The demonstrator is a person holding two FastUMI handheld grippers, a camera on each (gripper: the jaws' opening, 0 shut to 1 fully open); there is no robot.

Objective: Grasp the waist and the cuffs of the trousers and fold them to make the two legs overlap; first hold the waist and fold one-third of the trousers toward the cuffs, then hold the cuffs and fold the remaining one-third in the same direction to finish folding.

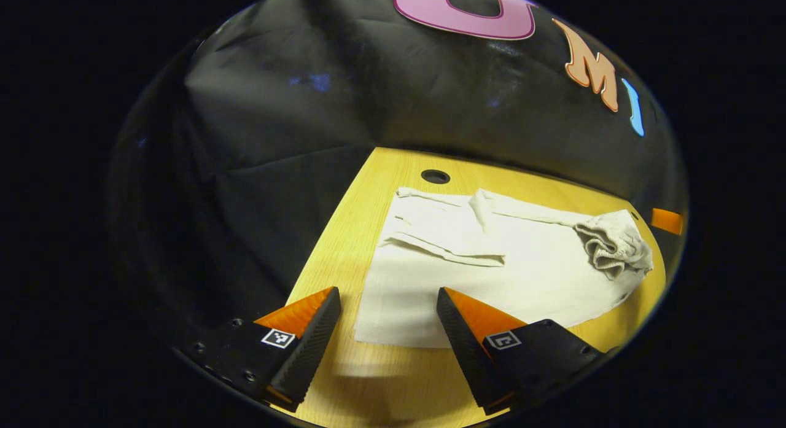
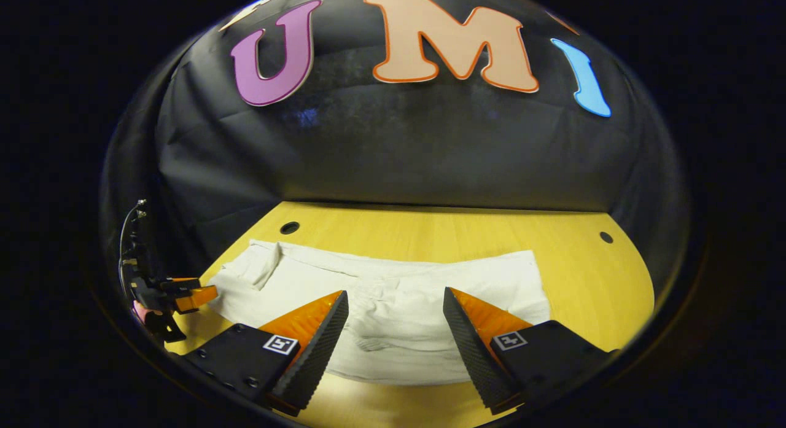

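My left gripper (image 1: pixel 388 320) hangs with its jaws spread wide and empty, just above the near edge of the trousers (image 1: pixel 491 262), which lie flat on the table (image 1: pixel 344 244). My right gripper (image 2: pixel 395 323) is likewise wide open and holds nothing, poised over the cloth's near edge. Seen from the right gripper view, the trousers (image 2: pixel 393 293) spread from nine o'clock to about two o'clock across the table (image 2: pixel 583 274).

I judge that the legs already overlap, so the step in hand is a thirds fold. To do it well, I would bring both jaws down on the same end, pinch all the layers at the two corners, lift just enough to clear the cloth, and carry the edge evenly so the fold line stays straight.

The left gripper view gives me what the other lacks: a bunched, gathered end (image 1: pixel 614 244) at two o'clock, probably the waist, and a turned-over flap (image 1: pixel 442 241) at eleven o'clock. The right gripper view instead shows the left gripper (image 2: pixel 196 298) far off at nine o'clock, beside the cloth's end, and two holes in the table's far side.
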